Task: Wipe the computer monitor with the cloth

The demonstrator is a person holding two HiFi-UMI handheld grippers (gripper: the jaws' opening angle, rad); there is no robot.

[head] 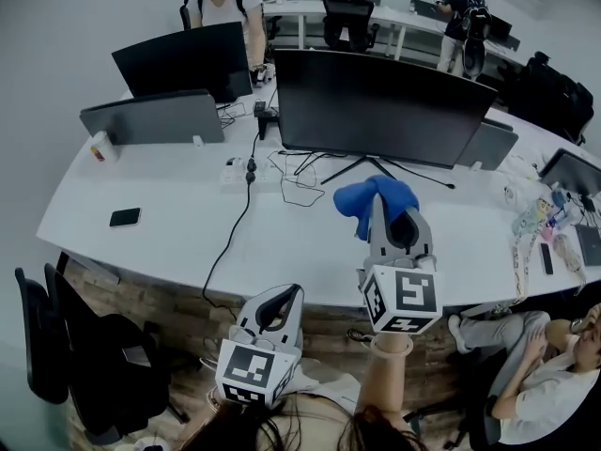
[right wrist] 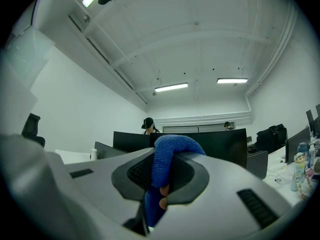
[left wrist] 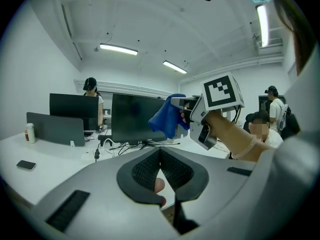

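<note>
1. Over the white desk, short of the big dark computer monitor, the right gripper holds the blue cloth up. Its jaws are clamped on a fold of the cloth, as the right gripper view shows plainly.
2. The left gripper hangs low by the near desk edge, its jaws together with nothing between them.
3. The step in hand looks like the approach. The cloth is gripped, lifted clear of the desk and apart from the screen, so by my reading no wiping has begun.
4. The next move likely calls for carrying the cloth forward and up until its bunched face meets the panel, then sweeping sideways. Pressure should be light, since the monitor stands on thin splayed stand legs and could rock.
5. The cloth is soft and nappy, bunched into a rounded hump that drapes over the jaw tips, with a tail running down between them.
6. The monitor is wide and thin-edged, its face dark and unlit. Black cables trail over the smooth desk top beneath it.
</note>
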